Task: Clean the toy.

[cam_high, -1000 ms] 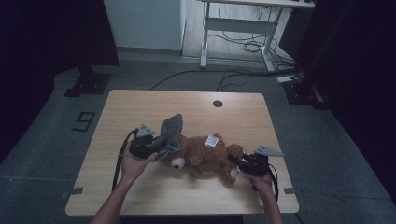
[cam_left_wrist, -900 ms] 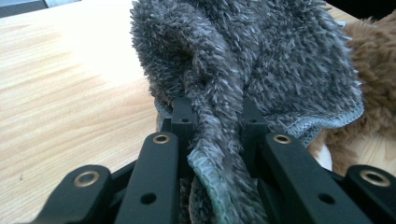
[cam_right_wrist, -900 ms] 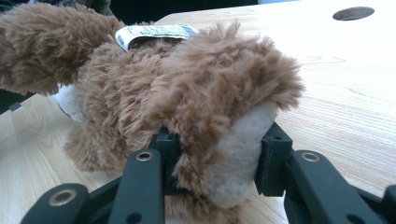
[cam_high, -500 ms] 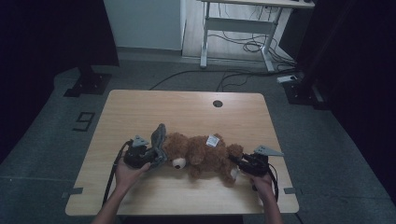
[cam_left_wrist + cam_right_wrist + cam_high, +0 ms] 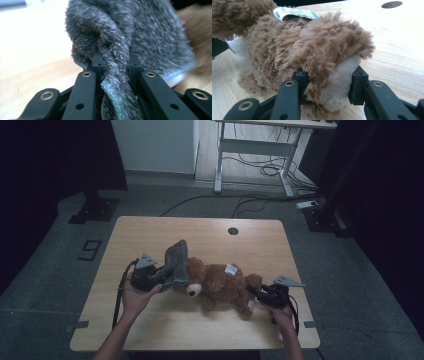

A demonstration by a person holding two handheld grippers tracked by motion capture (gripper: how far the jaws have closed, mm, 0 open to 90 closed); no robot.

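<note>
A brown plush bear (image 5: 220,285) lies on its side across the middle of the wooden table (image 5: 200,232), head to the left, with a white tag (image 5: 230,269) on its back. My left gripper (image 5: 156,276) is shut on a fold of grey fuzzy cloth (image 5: 176,262), which stands up against the bear's head. The left gripper view has the cloth (image 5: 135,37) pinched between the two black jaws. My right gripper (image 5: 257,295) is shut on the bear's foot (image 5: 332,82), brown fur with a cream sole, squeezed between both pads.
A round cable hole (image 5: 232,231) sits near the table's far edge. Behind the table stand a white desk frame (image 5: 250,160) and floor cables (image 5: 260,170). Dark stands flank the table at left (image 5: 95,205) and right (image 5: 325,215).
The left gripper with the grey cloth dipped low, then rose again, so the cloth now stands upright by the bear's head. The right gripper and the bear's foot have stayed put.
</note>
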